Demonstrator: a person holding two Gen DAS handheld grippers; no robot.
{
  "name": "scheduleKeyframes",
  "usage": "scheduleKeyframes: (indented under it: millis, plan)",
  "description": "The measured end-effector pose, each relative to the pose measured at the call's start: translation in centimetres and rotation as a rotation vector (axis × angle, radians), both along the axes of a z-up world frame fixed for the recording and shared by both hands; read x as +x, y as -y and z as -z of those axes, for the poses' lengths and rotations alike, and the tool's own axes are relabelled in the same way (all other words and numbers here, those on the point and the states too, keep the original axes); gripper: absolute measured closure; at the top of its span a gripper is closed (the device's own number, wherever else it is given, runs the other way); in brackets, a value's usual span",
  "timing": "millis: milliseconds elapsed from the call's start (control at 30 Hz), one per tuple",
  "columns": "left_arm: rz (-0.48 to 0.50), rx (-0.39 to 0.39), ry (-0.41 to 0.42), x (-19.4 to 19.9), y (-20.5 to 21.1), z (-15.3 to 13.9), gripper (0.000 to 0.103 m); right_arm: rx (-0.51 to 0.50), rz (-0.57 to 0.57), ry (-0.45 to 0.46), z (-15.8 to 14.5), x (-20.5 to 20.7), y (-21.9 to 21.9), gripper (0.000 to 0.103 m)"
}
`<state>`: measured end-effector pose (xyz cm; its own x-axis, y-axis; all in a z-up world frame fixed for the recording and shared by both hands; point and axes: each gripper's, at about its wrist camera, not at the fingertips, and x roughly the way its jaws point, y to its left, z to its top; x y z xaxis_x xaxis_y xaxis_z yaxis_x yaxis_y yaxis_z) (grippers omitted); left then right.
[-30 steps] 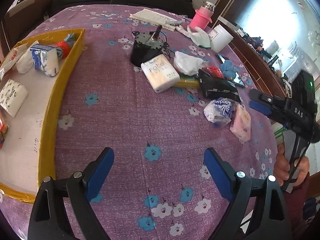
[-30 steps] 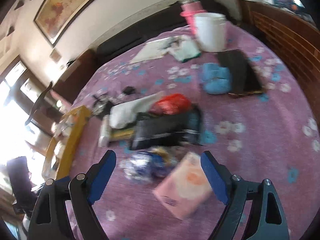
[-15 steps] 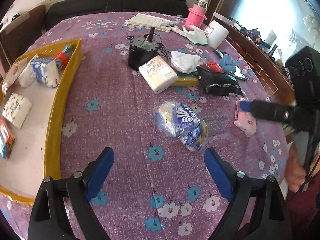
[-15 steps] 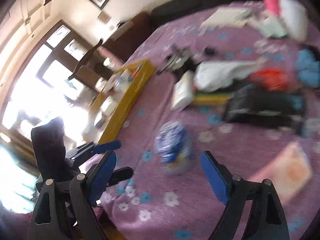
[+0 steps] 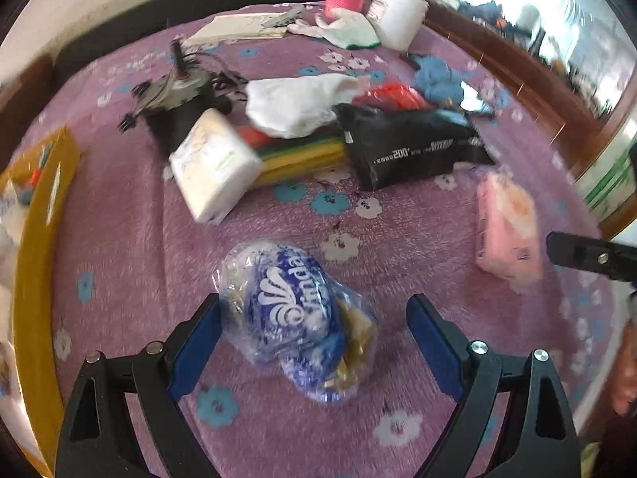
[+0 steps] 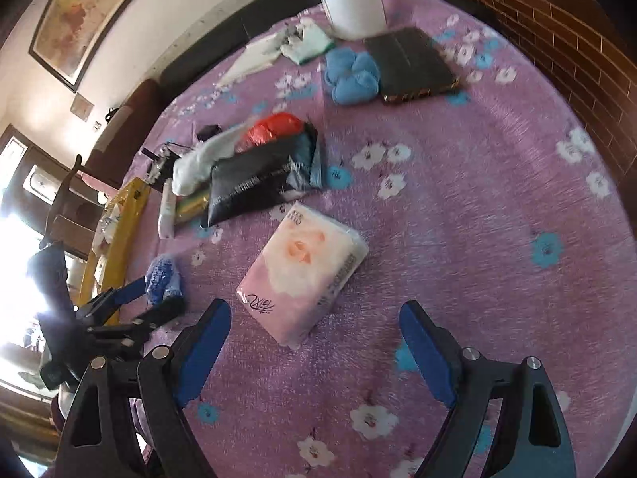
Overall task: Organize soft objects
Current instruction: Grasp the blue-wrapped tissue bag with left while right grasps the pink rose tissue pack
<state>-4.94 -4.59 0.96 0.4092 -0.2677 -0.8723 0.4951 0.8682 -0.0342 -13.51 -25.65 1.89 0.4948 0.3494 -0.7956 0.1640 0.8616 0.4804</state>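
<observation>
Tissue bundle (image 5: pixel 294 314), blue-and-white wrap, on purple tablecloth (image 5: pixel 398 398), between spread jaws of left gripper (image 5: pixel 312 332). Pink tissue pack (image 6: pixel 302 275) ahead of right gripper (image 6: pixel 314 334), jaws open, nothing held. Right view alone shows dark tablet (image 6: pixel 410 63). Yellow tray (image 5: pixel 32 247): cut off, contents blurred.

**Two wrist views low over the purple cloth**

The left wrist view faces far across the table, close above the blue packet (image 5: pixel 294 310). The right wrist view faces far-left, near the pink tissue pack (image 6: pixel 304 271). Both share the black pouch (image 5: pixel 410 143) and that packet.
</observation>
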Motion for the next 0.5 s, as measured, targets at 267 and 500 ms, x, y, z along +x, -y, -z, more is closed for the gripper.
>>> scheduleKeyframes:
  millis: [267,500]
  plan:
    - [-0.027,-0.115,0.005,0.0,-3.6,-0.9,0.050,-0.070,0.005,-0.004,0.1,2.9,-3.1,0.013]
    - [-0.070,-0.231,0.011,-1.4,-7.3,-2.7,0.050,-0.291,0.037,-0.014,0.5,3.8,-6.5,0.012]
